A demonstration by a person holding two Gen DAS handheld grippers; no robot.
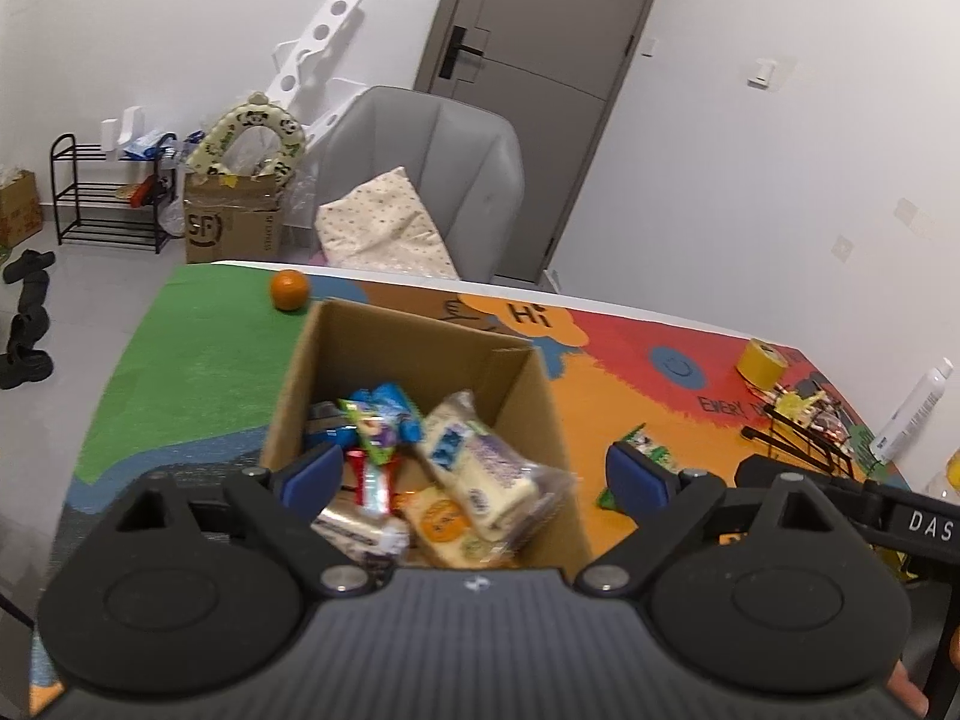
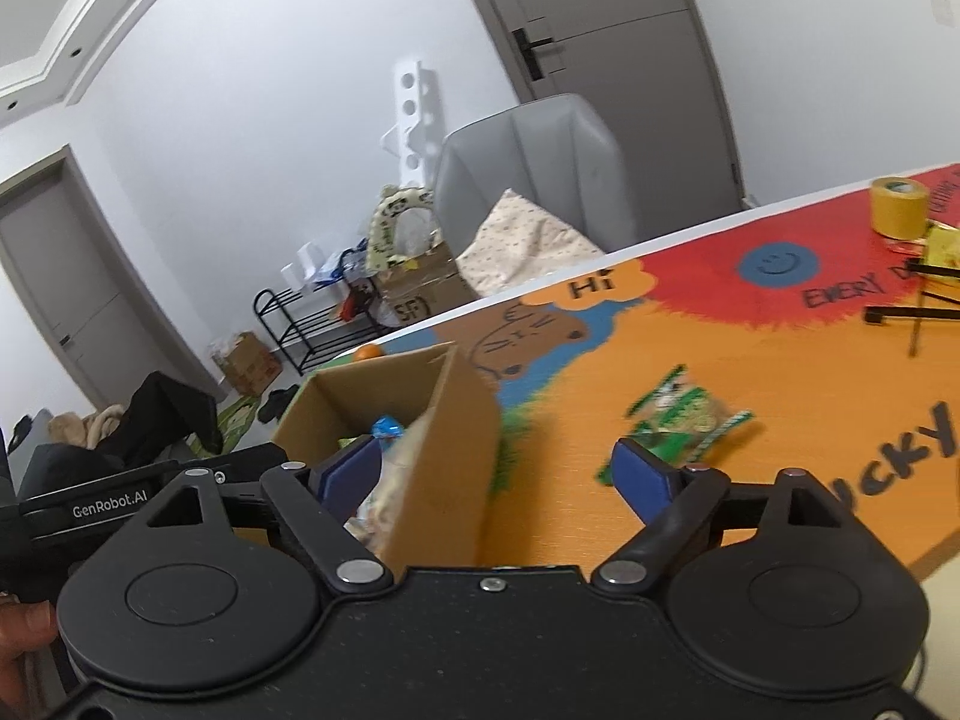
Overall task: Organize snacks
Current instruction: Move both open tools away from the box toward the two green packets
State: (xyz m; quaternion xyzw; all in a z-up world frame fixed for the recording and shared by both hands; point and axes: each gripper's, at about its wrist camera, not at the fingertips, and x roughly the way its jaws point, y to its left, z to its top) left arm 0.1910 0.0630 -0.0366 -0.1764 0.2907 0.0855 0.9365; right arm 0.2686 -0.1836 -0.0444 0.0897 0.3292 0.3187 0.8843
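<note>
Clearly one cardboard box, one green snack packet, one orange.

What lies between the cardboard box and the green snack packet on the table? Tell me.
Only bare orange tablecloth lies between the cardboard box and the green snack packet. The right wrist view shows it most clearly.
</note>
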